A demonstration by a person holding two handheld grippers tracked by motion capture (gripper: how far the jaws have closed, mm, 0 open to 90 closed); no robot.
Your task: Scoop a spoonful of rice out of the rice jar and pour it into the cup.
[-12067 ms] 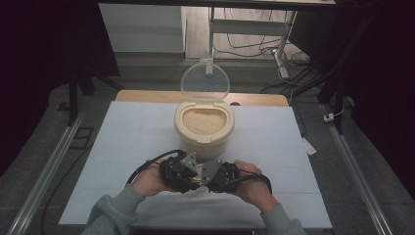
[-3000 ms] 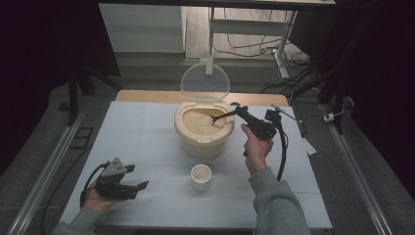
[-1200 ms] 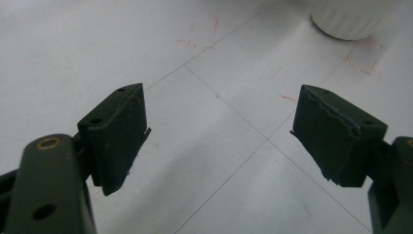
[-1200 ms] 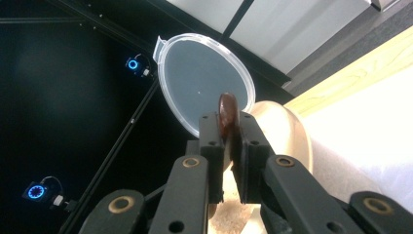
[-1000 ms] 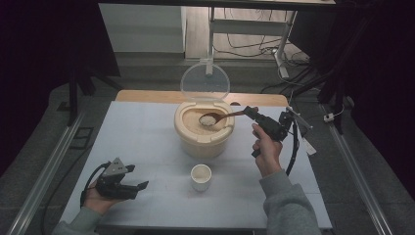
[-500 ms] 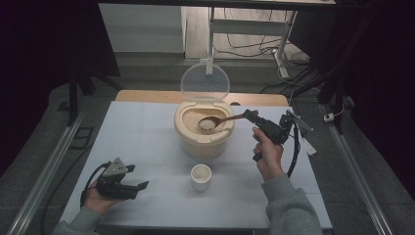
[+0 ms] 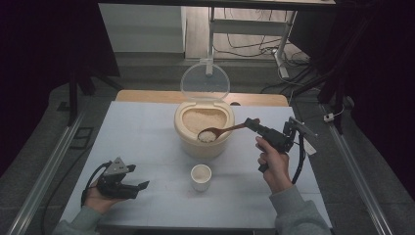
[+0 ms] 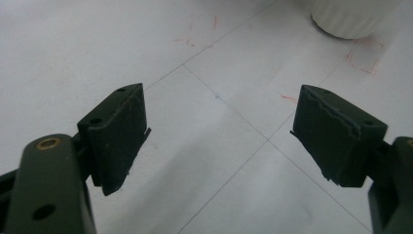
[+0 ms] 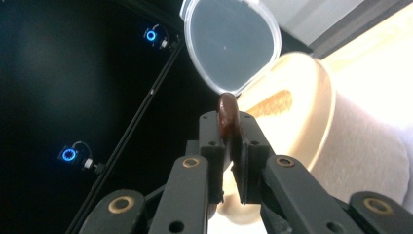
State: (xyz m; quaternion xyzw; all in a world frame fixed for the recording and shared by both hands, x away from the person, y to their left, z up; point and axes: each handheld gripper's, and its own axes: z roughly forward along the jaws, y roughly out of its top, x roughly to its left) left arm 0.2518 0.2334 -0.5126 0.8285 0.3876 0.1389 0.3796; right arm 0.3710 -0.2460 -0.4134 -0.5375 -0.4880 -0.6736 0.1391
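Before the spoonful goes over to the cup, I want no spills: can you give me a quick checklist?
1. Right gripper clamped on the wooden spoon handle: ok.
2. Spoon bowl loaded with rice and roughly level over the container: ok.
3. Small cup upright on the table, in front of the container: ok.
4. Container lid standing open, clear of the spoon: ok.
5. Left gripper open, resting aside from the cup: ok.
6. Whether the cup already holds rice: cannot tell.
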